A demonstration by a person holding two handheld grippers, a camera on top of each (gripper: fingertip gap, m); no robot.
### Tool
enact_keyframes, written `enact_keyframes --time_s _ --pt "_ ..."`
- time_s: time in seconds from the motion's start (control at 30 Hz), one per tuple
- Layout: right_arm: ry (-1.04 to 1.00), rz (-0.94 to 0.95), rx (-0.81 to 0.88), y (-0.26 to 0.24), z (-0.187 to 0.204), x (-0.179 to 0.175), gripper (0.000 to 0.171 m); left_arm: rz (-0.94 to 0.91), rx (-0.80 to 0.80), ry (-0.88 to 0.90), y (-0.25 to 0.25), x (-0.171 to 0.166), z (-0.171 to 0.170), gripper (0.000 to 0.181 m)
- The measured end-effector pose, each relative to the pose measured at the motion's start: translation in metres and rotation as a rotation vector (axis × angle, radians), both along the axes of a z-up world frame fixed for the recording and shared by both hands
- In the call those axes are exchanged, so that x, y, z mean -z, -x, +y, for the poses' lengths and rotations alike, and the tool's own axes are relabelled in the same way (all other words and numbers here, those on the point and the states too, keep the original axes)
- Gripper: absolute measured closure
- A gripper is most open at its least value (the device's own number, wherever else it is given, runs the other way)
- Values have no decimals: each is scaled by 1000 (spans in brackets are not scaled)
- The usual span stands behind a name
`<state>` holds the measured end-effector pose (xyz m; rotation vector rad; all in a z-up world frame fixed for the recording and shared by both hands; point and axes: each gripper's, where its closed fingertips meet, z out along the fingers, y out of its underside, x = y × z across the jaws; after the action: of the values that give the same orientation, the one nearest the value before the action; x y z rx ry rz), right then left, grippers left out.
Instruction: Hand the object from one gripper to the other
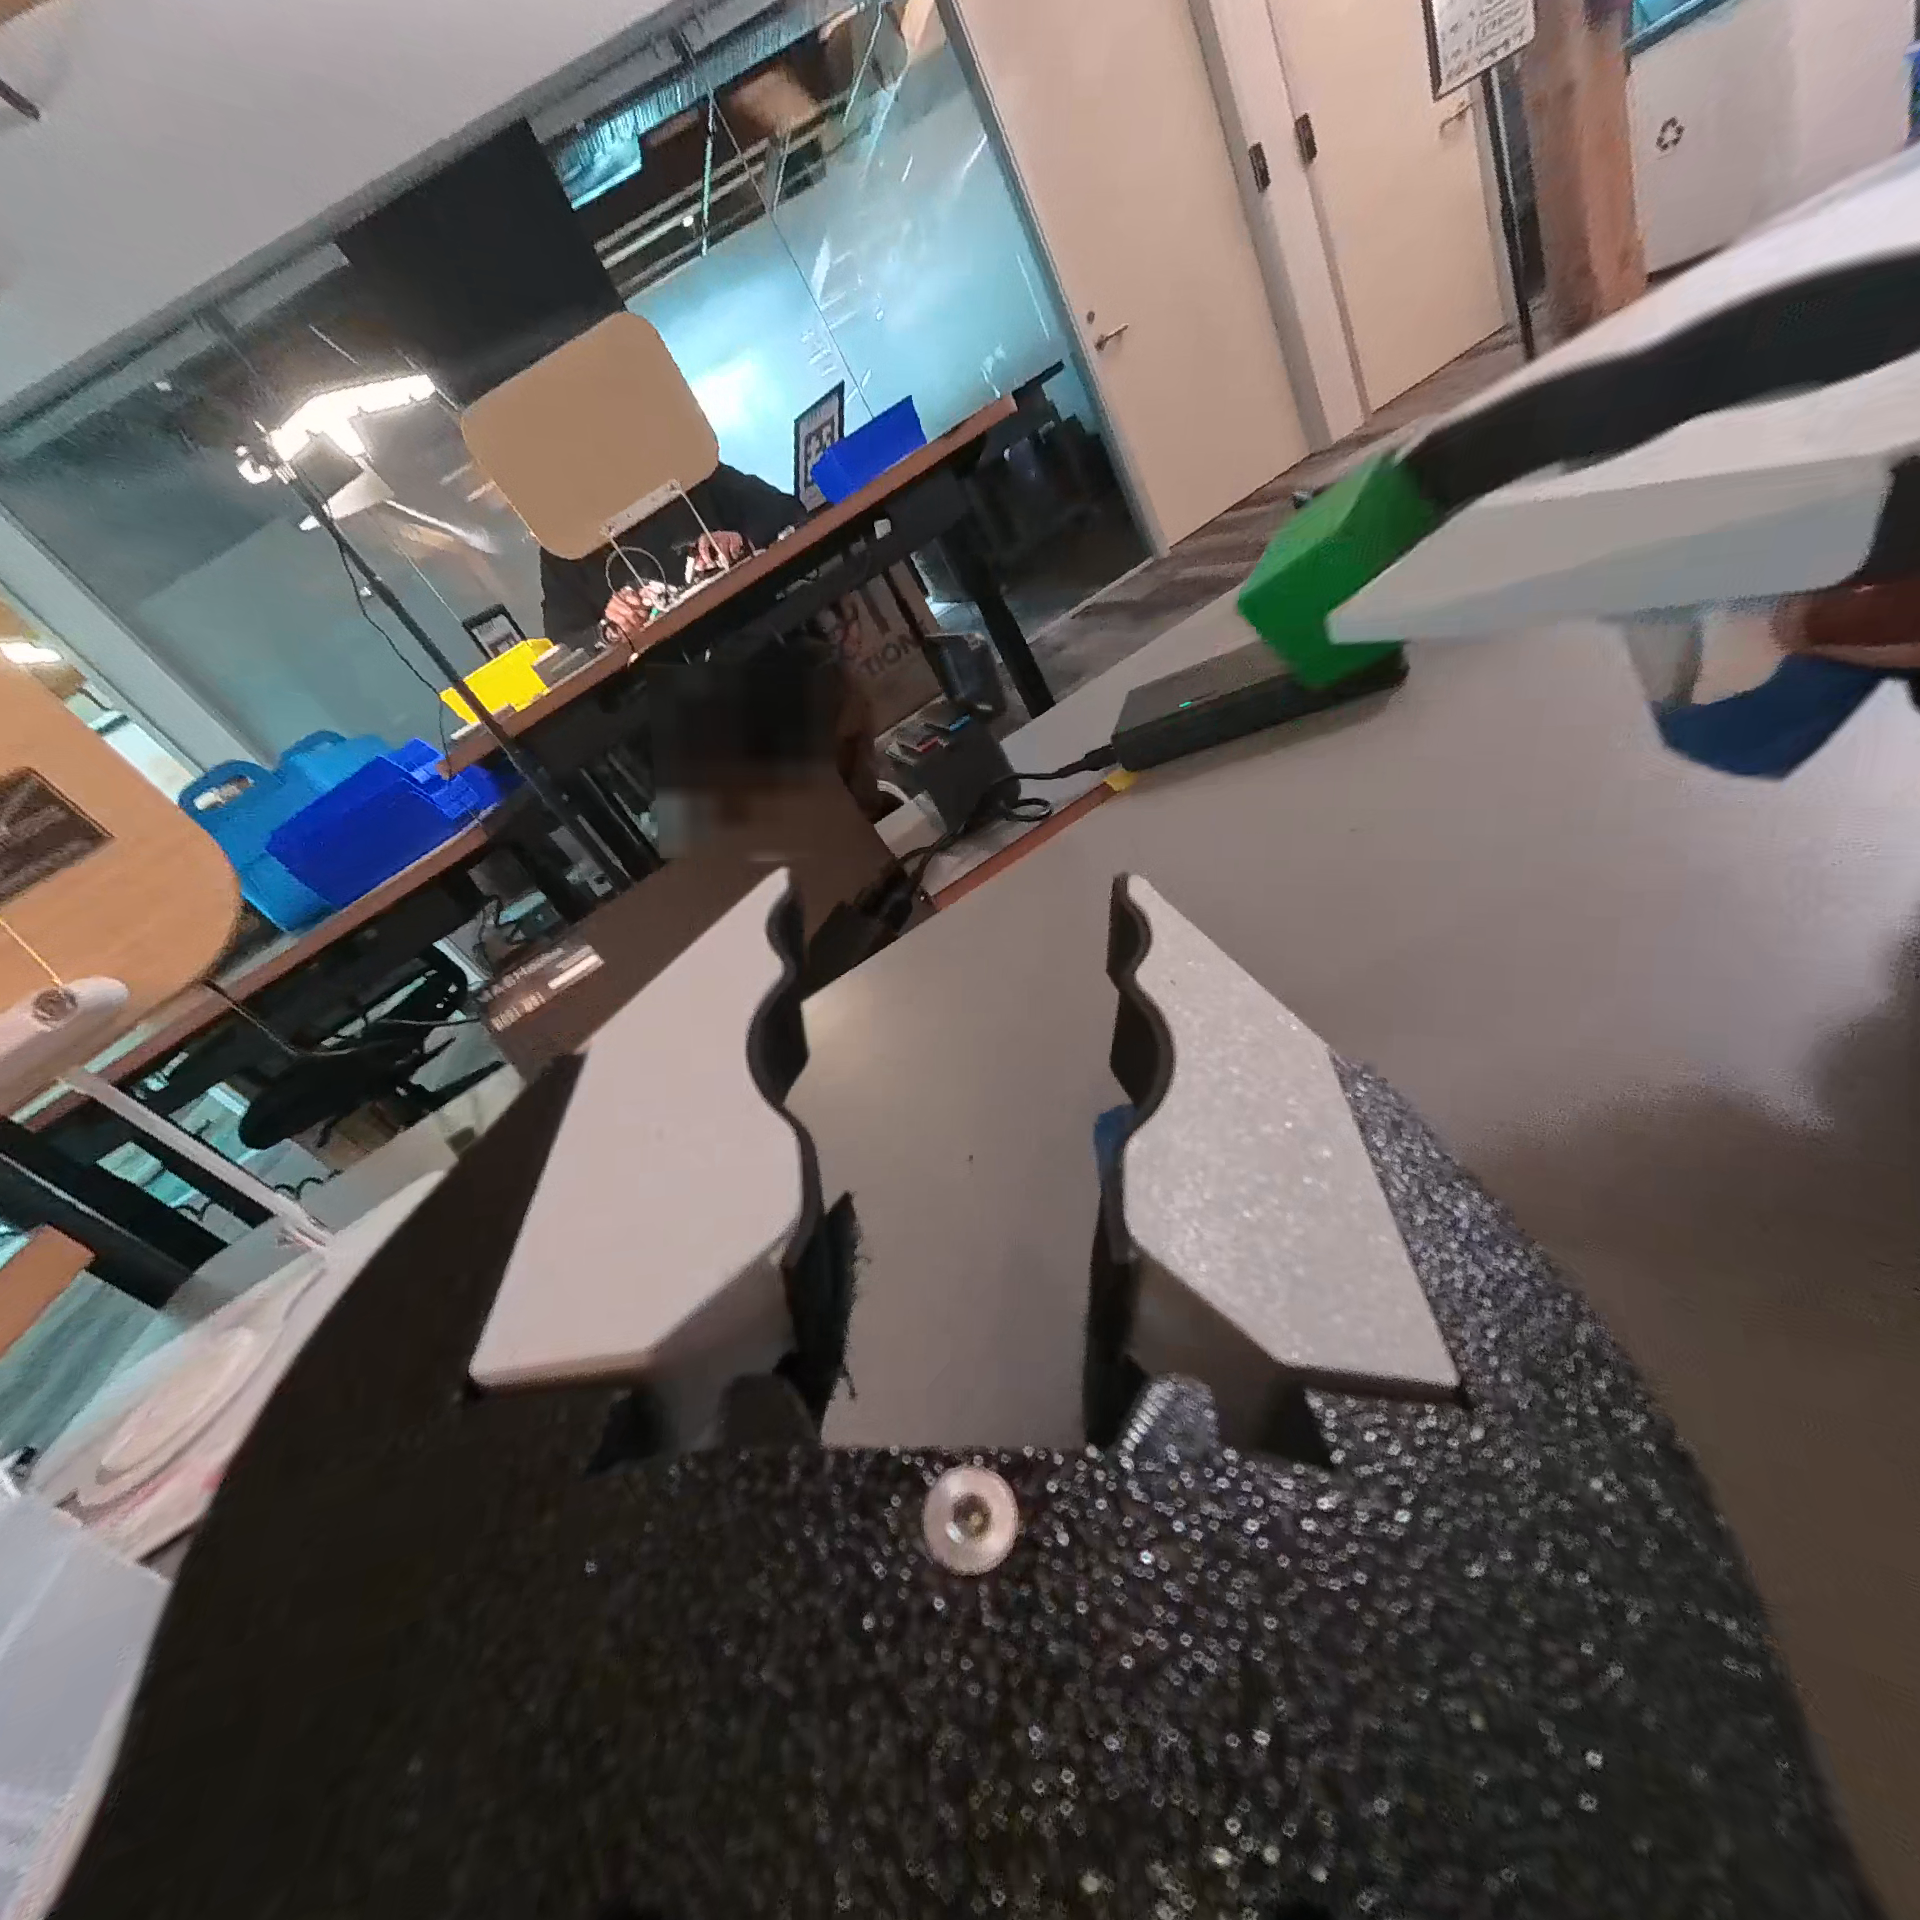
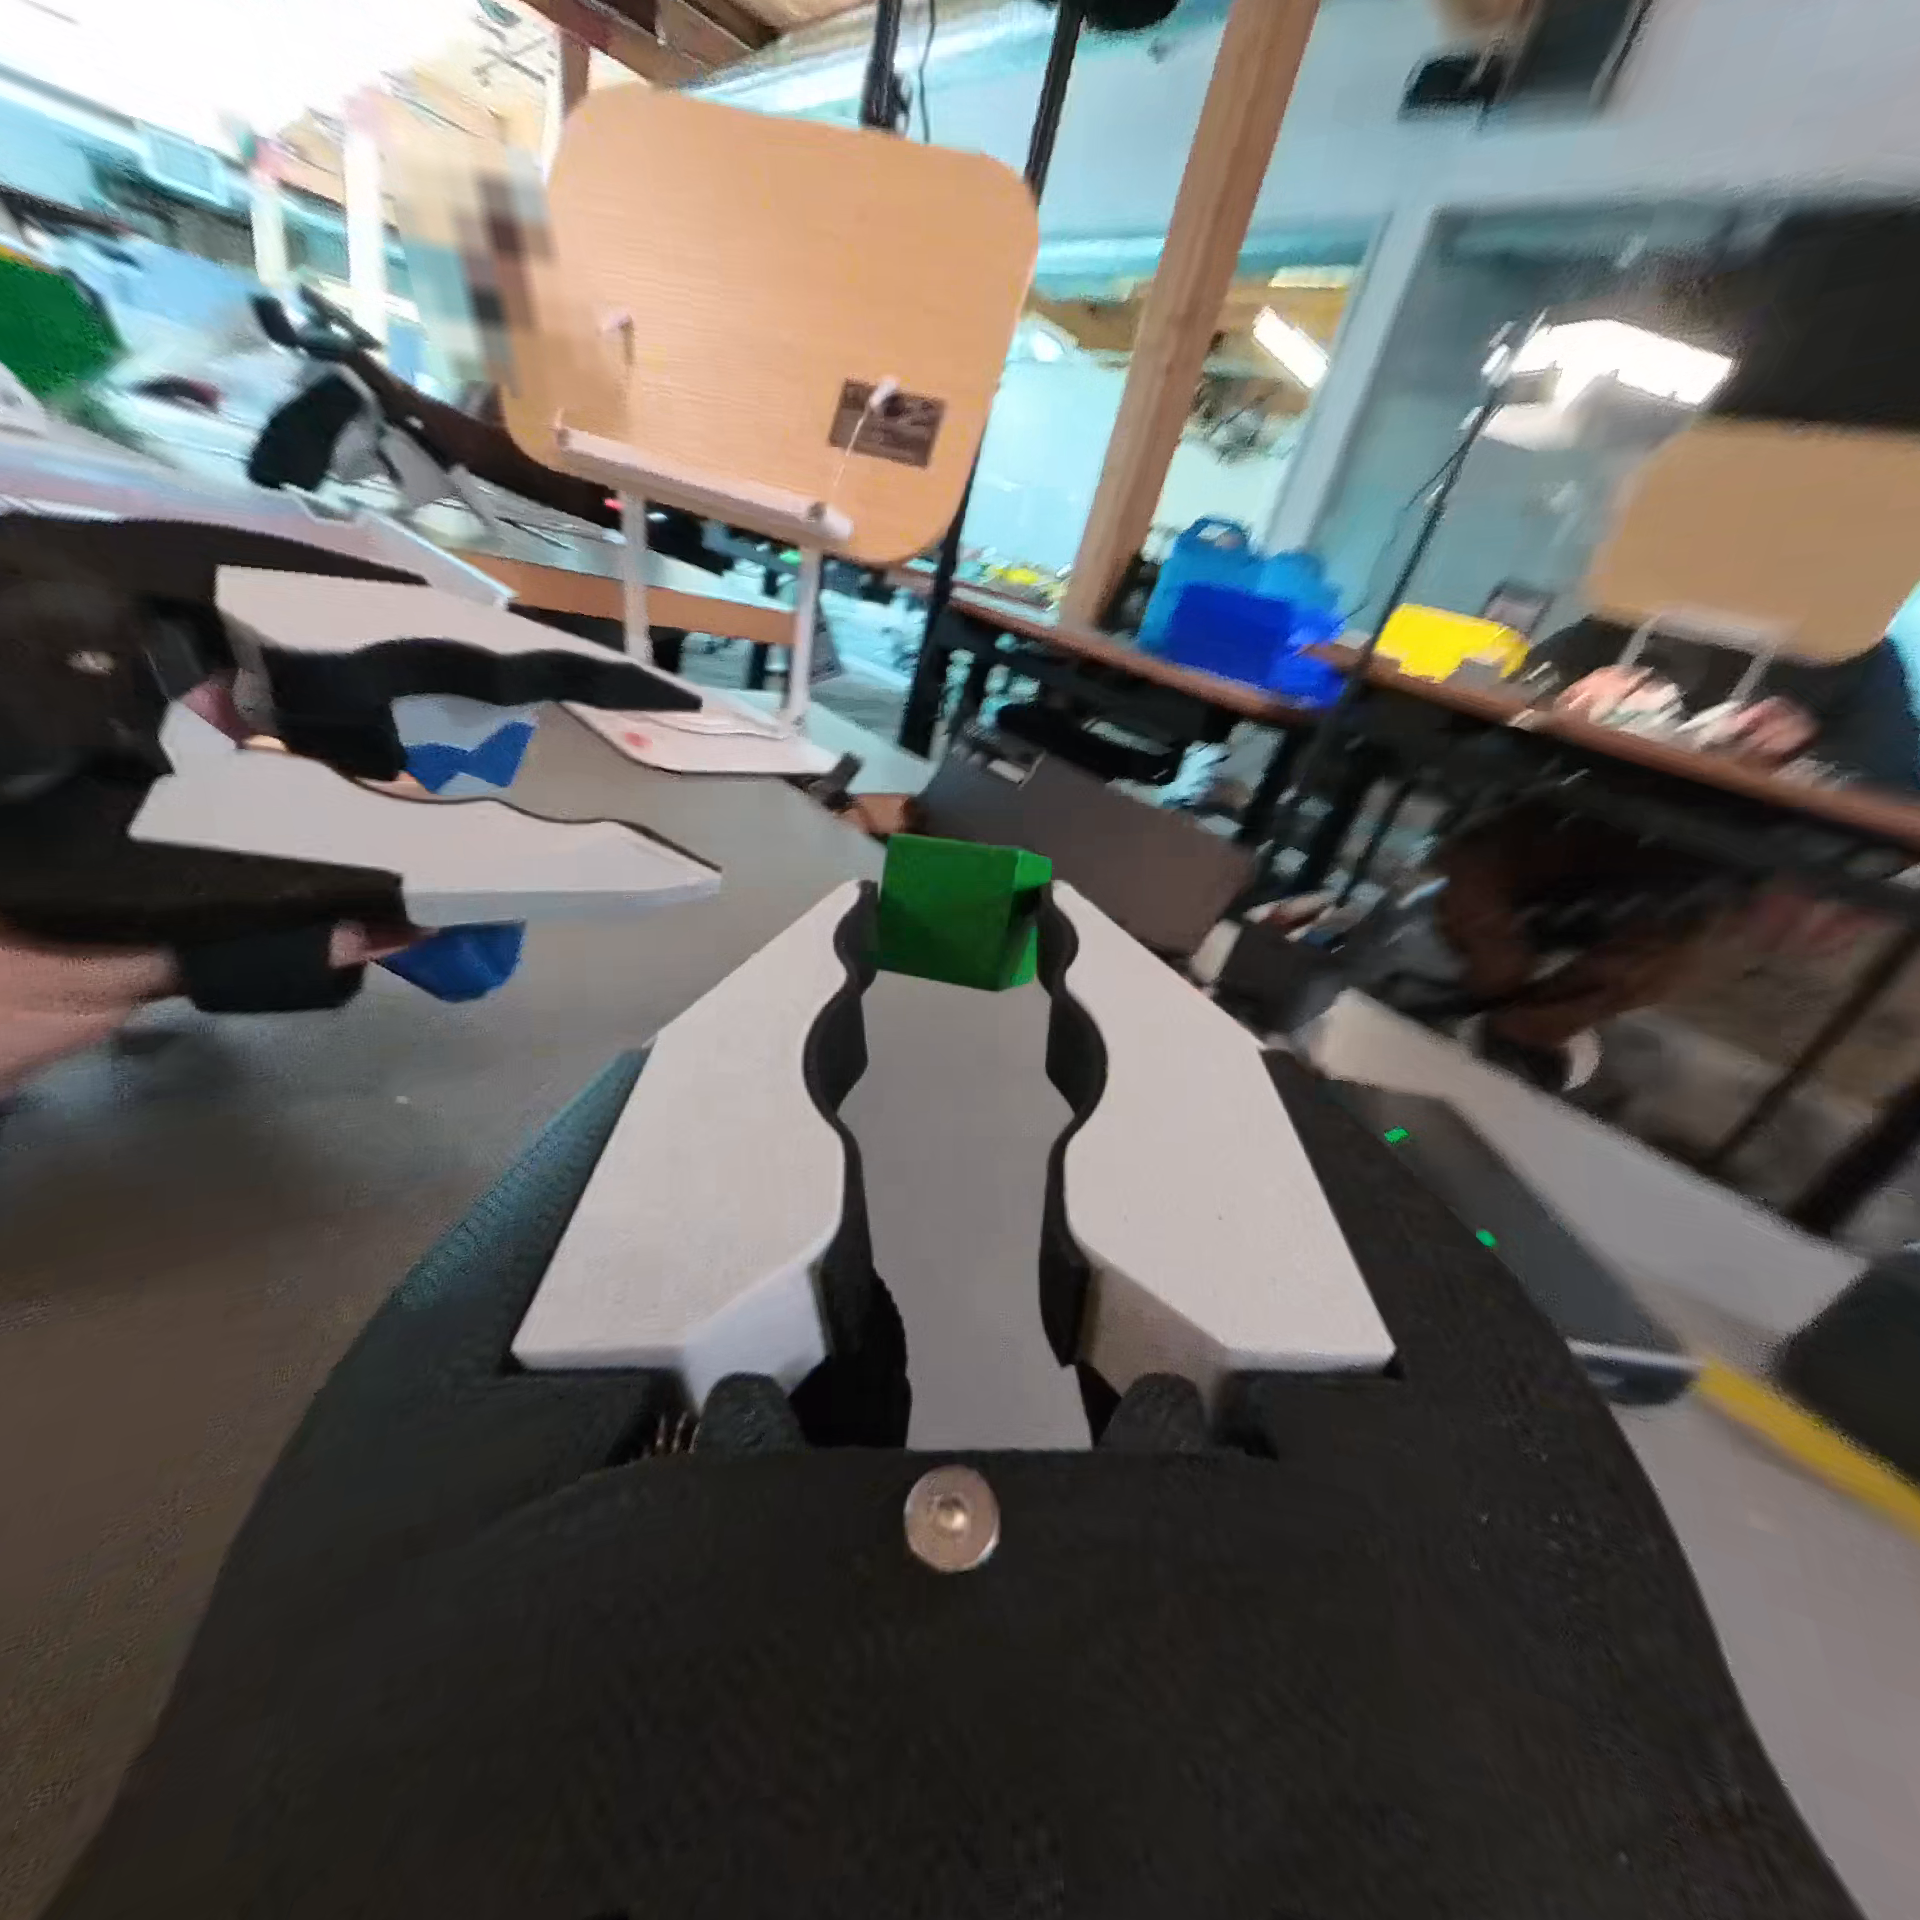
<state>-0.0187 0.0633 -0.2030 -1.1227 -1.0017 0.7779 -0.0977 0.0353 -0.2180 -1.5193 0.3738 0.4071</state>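
Note:
A green block [image 2: 956, 940] is pinched between the tips of my right gripper [image 2: 958, 896], which is shut on it and holds it above the grey table [image 2: 312, 1195]. In the left wrist view the block [image 1: 1314, 582] and the right gripper [image 1: 1382, 561] show at the upper right, above a black device. My left gripper [image 1: 956, 904] is open and empty, with the table visible between its fingers. In the right wrist view the left gripper [image 2: 707, 781] is to the left of the block, turned on its side, jaws apart, tips a short way from the block.
A flat black device [image 1: 1236, 712] with green lights and a cable lies near the table's far edge; it also shows in the right wrist view [image 2: 1496, 1236]. A wooden panel on a stand [image 2: 769, 312] stands behind. A person sits at a further table [image 1: 894, 478] holding blue and yellow bins.

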Motion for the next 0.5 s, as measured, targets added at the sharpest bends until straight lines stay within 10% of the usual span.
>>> enact_keyframes --time_s 0.23,0.5 --pt "-222 38 180 -49 -31 -19 142 -90 18 -17 9 -2 -3 132" --pt "-259 -27 499 -217 -55 -16 142 -84 52 -20 2 -2 -5 138"
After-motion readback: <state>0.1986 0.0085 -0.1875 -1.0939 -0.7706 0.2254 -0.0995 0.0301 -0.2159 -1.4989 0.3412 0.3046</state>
